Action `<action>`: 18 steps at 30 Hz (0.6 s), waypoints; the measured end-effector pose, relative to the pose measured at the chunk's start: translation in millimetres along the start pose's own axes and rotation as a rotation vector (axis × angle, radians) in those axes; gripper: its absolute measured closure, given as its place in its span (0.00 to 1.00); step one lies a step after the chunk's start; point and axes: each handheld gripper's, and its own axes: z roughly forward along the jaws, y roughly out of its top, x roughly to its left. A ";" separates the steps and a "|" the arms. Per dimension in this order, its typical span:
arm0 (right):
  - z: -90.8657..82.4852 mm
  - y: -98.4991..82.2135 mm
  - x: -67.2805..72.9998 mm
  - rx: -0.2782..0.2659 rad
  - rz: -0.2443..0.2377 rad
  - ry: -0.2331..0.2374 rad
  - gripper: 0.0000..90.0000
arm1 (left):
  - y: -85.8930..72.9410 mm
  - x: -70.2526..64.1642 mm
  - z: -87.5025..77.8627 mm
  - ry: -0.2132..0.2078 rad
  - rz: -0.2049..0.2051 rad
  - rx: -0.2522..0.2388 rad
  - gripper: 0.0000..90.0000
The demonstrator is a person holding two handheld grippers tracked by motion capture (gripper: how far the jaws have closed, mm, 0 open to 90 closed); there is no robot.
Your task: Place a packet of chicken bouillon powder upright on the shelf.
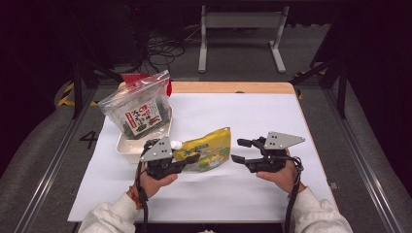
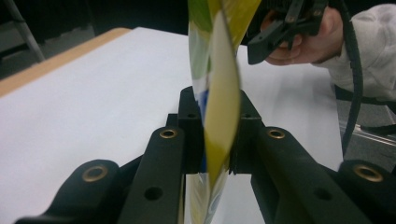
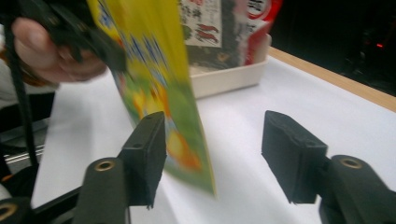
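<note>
White sheeting covers the bench (image 1: 252,121), wood edge at far side. Left hand-held gripper (image 1: 192,158) is pinched on a yellow-green spouted pouch (image 1: 210,148), held just above the sheet near centre. Right hand-held gripper (image 1: 239,150) stands spread, beside the pouch's free end. A seaweed bag (image 1: 140,109) sits upright in a cream tray (image 1: 127,145), rear left.
</note>
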 end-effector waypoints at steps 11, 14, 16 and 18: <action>-3.1 -13.3 -8.1 0.081 0.056 -0.046 0.40 | 10.1 19.3 -58.9 0.125 0.088 0.010 0.88; -5.2 -14.3 -8.4 0.085 0.054 -0.062 0.39 | 5.3 25.3 -69.6 0.155 0.086 0.024 0.88; -7.2 -15.4 -9.2 0.086 0.056 -0.071 0.39 | 1.0 29.2 -74.9 0.181 0.071 0.024 0.88; -8.2 -16.8 -10.1 0.092 0.059 -0.082 0.38 | -2.3 33.7 -80.1 0.182 0.058 0.022 0.88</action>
